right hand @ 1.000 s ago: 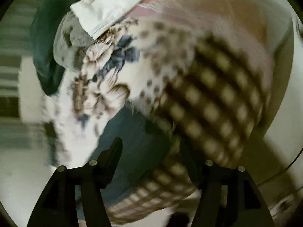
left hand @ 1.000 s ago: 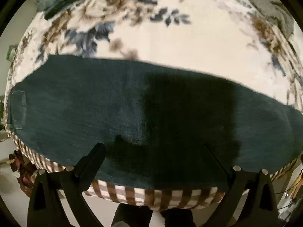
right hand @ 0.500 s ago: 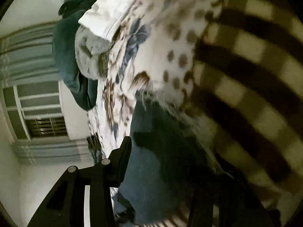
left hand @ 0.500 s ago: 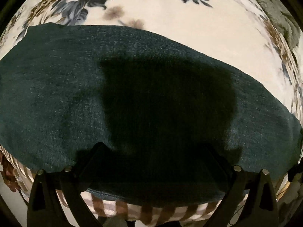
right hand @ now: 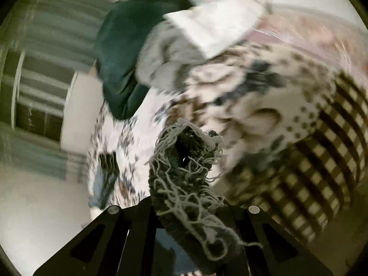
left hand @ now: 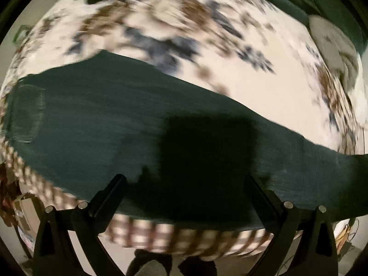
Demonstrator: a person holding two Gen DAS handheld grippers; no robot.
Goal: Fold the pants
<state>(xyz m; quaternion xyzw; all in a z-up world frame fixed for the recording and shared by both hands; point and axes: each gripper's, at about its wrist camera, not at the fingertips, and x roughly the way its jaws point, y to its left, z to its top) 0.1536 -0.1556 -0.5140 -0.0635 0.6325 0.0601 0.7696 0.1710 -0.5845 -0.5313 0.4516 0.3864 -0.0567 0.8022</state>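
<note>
Now clamped by right gripper (right hand: 184,207) on frayed hem (right hand: 184,161), lifted off bedspread (left hand: 264,92) since a moment ago for folding over, with pants (left hand: 138,126) flat along bed edge under left gripper (left hand: 184,188), jaws wide.

Setting: home bedroom. Evidence: bed with floral bedspread (left hand: 264,87) over a brown-checked sheet (right hand: 322,184); heap of loose clothing, dark green garment (right hand: 124,53) and white cloth (right hand: 214,23); striped curtains (right hand: 50,30) beside a window (right hand: 39,105).
</note>
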